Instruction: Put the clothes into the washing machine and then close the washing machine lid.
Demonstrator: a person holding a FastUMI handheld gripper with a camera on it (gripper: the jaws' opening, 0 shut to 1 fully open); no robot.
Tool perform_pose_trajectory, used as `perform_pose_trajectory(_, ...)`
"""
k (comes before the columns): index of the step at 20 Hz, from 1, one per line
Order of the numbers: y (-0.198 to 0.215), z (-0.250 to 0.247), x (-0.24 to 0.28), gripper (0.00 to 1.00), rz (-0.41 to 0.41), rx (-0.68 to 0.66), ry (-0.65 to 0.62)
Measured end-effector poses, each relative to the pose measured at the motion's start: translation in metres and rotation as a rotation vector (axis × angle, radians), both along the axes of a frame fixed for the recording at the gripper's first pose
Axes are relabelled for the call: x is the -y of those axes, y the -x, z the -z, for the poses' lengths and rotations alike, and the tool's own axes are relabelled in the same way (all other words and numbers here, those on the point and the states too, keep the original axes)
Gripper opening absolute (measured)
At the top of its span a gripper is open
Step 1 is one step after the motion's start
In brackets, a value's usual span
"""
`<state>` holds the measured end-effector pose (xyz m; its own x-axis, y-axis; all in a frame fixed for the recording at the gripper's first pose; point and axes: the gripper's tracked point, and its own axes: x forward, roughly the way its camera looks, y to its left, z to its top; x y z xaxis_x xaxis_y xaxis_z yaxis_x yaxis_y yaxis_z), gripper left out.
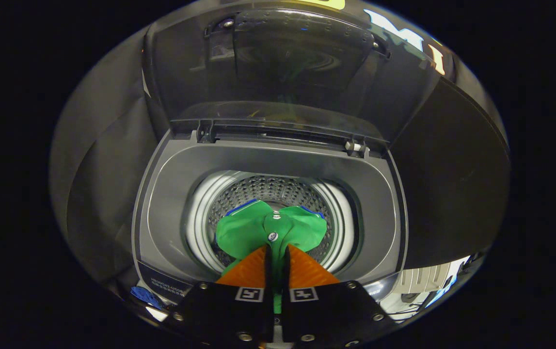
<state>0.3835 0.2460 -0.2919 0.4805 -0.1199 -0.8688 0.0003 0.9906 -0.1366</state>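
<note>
Over the open drum (pixel 274 194), the gripper (pixel 276 257) pinches a green garment (pixel 270 228) between both fingers, hanging clear of the drum's rim on all sides; lid (pixel 278 63) upright on the far side

Green garment (pixel 270 230) lower part hidden behind tool (pixel 277 257) fingers; drum (pixel 268 194) bottom hidden beneath.

My view is dim overall; the brightest spot is the drum (pixel 273 194), its rim glaring white. The raised lid (pixel 278 63) above it carries soft reflections. Straight lines bow hard away from the drum, and my near fingers (pixel 244 274) look slightly soft.
</note>
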Motion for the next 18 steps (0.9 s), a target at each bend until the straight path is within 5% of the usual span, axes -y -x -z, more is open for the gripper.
perform_pose_trajectory(4,0.012,0.017,-0.007,0.98,-0.052,-0.034,-0.01)
perform_pose_trajectory(10,0.022,0.025,-0.008,0.97,-0.122,-0.068,0.073)
perform_pose_trajectory(18,-0.012,-0.034,-0.008,0.96,-0.014,0.076,0.026)
